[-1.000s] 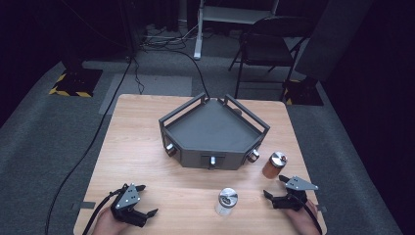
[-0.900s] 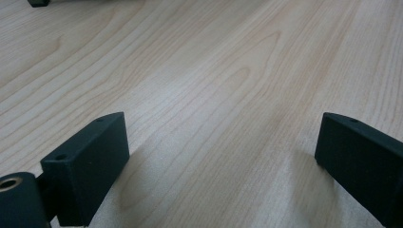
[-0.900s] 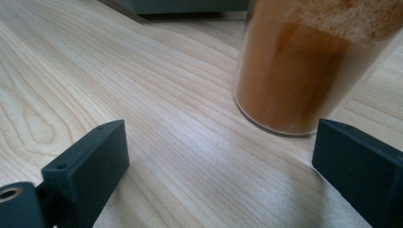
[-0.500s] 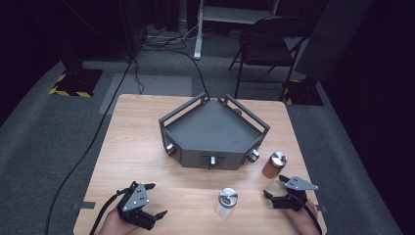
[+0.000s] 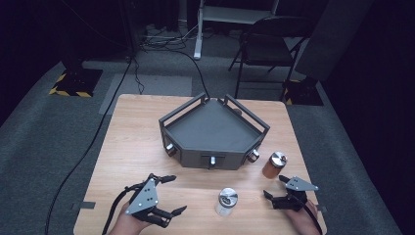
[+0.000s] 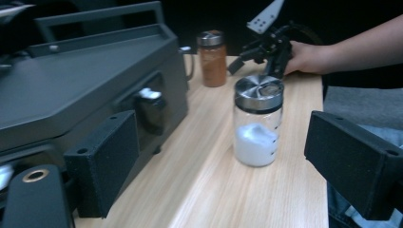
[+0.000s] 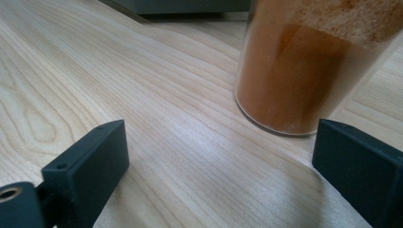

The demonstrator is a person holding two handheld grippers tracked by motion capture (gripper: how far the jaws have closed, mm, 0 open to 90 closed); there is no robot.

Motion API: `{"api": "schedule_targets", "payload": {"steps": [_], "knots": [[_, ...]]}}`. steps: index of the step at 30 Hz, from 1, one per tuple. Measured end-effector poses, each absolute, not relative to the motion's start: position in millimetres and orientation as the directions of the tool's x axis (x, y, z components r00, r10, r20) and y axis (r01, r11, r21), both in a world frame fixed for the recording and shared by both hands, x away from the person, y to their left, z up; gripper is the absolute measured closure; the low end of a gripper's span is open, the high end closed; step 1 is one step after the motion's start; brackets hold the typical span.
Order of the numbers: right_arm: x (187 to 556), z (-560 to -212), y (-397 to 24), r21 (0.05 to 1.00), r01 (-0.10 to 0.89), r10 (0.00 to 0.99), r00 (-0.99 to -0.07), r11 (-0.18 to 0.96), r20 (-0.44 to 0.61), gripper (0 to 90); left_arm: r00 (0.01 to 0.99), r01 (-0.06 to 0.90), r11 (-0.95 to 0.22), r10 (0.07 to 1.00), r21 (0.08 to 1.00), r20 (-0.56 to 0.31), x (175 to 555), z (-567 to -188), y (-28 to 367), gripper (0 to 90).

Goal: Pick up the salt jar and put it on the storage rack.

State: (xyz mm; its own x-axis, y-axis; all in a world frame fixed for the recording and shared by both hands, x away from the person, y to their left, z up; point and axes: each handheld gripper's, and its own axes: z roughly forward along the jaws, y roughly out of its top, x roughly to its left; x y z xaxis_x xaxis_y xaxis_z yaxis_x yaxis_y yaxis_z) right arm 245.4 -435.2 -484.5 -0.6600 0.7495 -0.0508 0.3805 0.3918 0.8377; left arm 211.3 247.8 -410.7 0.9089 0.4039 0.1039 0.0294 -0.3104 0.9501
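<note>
A glass jar of white powder (image 5: pixel 226 200) (image 6: pixel 258 121) with a metal lid stands near the table's front edge. To its left, my left gripper (image 5: pixel 177 194) (image 6: pixel 228 166) is lifted off the wood and aimed at it. Its jaws are open and have just been closing, with nothing between the pads; the jar stands a short way ahead. An orange spice jar (image 5: pixel 274 165) (image 6: pixel 212 58) (image 7: pixel 309 66) stands at the right. My right gripper (image 5: pixel 273 186) (image 6: pixel 259 52) (image 7: pixel 218 175) rests low just in front of it, open, its pads clear of the glass.
A dark grey angular tray (image 5: pixel 195 159) (image 6: pixel 71 80) with raised rails and small knobs on its front wall sits mid-table behind both jars. Bare wood lies between the jars and the front edge. Beyond the table are a chair (image 5: pixel 266 49) and floor cables.
My left gripper has risen and shifted right toward the white jar, and its jaws stand a little narrower. The right gripper and both jars have stayed put.
</note>
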Motion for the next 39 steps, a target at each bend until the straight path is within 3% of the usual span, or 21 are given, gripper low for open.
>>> {"api": "schedule_targets", "payload": {"steps": [7, 20, 29, 39], "knots": [[244, -485, -436, 0.839, 0.373, 0.745, -0.664, 0.397, -0.057, 5.1, 0.926, 0.119, -0.308, 0.377, 0.944, 0.006, 236, -408, 210, 5.3], [241, -485, -436, 0.840, 0.362, 0.739, -0.670, 0.404, -0.067, 5.1, 0.961, 0.079, -0.278, 0.277, 0.957, 0.001, 260, -424, 148, 5.4], [241, -485, -436, 0.840, 0.361, 0.739, -0.671, 0.405, -0.068, 5.1, 0.960, 0.079, -0.292, 0.280, 0.953, 0.006, 267, -432, 132, 7.2], [241, -485, -437, 0.841, 0.357, 0.736, -0.674, 0.407, -0.070, 5.1, 0.943, 0.171, -0.392, 0.330, 0.904, -0.035, 263, -467, 107, 7.3]]}}
